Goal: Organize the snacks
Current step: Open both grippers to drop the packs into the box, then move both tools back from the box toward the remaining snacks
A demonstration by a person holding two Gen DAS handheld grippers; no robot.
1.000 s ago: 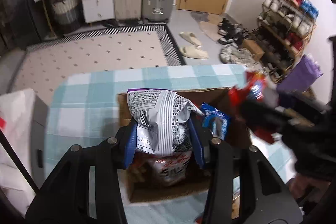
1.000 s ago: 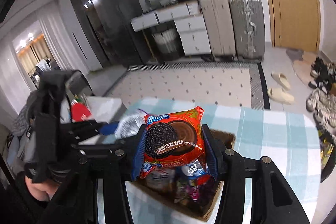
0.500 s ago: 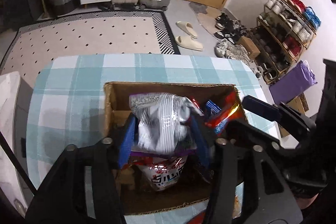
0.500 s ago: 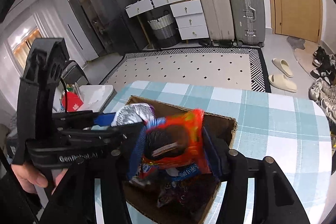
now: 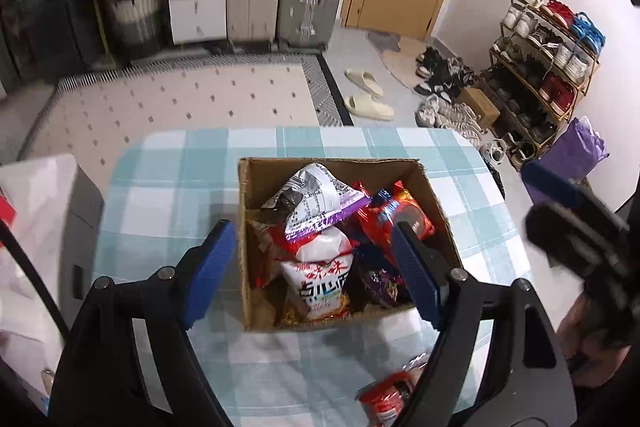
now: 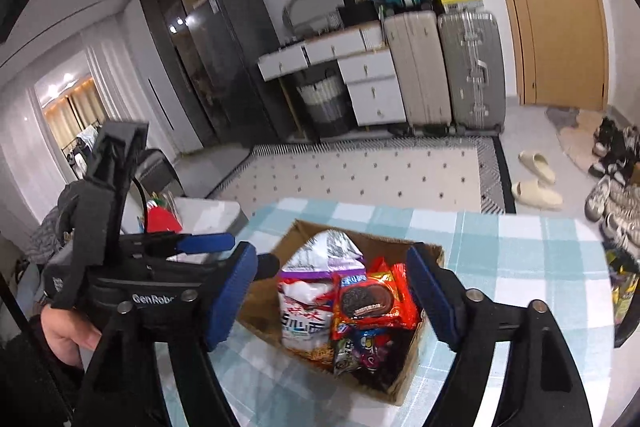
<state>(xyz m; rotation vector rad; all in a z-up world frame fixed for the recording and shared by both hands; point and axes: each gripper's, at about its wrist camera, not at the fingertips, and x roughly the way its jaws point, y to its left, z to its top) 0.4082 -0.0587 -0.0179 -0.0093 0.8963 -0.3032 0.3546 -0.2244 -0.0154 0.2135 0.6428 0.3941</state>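
A cardboard box (image 5: pixel 328 163) full of snack packs stands on the checked table. On top of its pile lie a silver printed bag with a purple edge (image 5: pixel 316 195) and a red Oreo pack (image 6: pixel 372 301). A white and red bag (image 5: pixel 320 267) stands beneath them. My left gripper (image 5: pixel 313 231) hangs over the box's near side, its jaws opening with nothing pressed between the pads. My right gripper (image 6: pixel 332 253) is above the same box (image 6: pixel 260 311), jaws also opening and empty. The silver bag (image 6: pixel 324 251) and the Oreo pack (image 5: pixel 404 211) rest free in the box.
A teal plaid cloth (image 5: pixel 180 187) covers the table. A red snack pack (image 5: pixel 384 395) lies near the table's front edge. A white unit (image 5: pixel 36 195) stands at the left. A shoe rack (image 5: pixel 548 75), slippers and suitcases are on the floor beyond.
The left gripper has let go of the silver bag and the right gripper of the Oreo pack. Both packs now lie in the box. Both grippers have opened and drawn back.
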